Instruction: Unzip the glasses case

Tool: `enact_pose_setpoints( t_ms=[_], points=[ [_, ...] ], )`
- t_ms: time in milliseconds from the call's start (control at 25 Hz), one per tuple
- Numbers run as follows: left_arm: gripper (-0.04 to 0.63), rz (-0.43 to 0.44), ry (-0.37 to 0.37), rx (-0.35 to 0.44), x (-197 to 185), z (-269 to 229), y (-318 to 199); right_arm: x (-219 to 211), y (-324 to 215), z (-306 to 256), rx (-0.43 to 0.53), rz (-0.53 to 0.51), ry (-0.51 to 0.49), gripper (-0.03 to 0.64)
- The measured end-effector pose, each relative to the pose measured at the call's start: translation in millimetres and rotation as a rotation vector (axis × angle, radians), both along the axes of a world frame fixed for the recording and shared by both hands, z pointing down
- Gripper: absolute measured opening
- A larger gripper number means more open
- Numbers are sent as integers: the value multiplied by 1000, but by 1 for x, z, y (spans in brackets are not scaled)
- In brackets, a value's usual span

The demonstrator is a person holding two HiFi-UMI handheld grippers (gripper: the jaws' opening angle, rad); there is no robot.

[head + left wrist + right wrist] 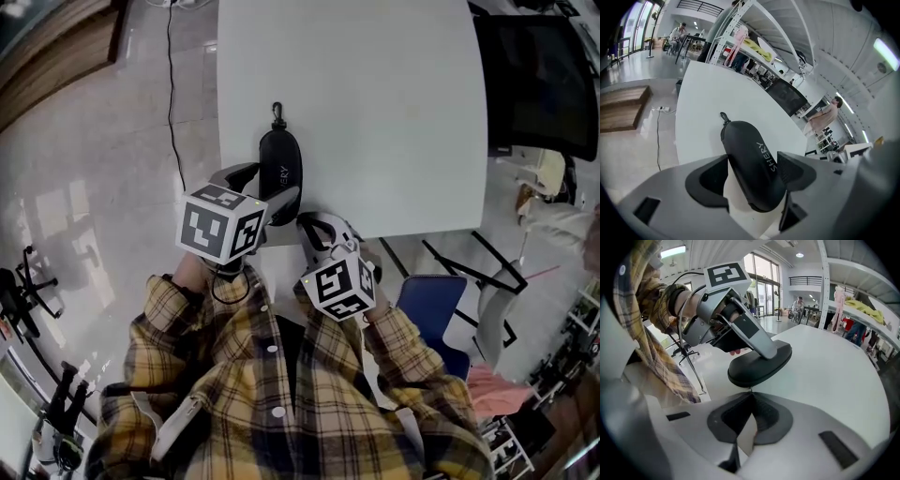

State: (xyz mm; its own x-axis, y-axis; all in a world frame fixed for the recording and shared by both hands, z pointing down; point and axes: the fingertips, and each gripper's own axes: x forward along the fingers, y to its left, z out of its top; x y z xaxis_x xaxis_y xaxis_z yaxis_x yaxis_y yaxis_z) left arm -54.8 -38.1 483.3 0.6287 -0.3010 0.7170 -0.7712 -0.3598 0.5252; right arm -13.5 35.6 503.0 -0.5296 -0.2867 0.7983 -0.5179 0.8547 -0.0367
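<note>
A black oval glasses case point(280, 167) lies on the white table point(375, 112) near its front edge, its clip end point(277, 114) pointing away from me. My left gripper point(262, 193) is shut on the case's near half, and in the left gripper view both pads press its sides point(754, 161). My right gripper point(306, 223) is at the table's front edge, just right of the case. In the right gripper view its jaws point(751, 393) are shut, tips meeting under the case's near end point(759, 364) on a thin zipper pull that barely shows.
A blue chair point(429, 305) stands under the table's front right. A black cable point(172, 103) runs along the floor on the left, and a dark chair point(539, 80) is at the far right. People sit and stand far off in the room.
</note>
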Motion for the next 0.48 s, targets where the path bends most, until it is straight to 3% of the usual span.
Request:
enact_pose_setpoints(
  t_ms=[480],
  points=[
    [334,10,6,-6,3,1,-1,6,-75,0,77,-195,59,0]
  ],
)
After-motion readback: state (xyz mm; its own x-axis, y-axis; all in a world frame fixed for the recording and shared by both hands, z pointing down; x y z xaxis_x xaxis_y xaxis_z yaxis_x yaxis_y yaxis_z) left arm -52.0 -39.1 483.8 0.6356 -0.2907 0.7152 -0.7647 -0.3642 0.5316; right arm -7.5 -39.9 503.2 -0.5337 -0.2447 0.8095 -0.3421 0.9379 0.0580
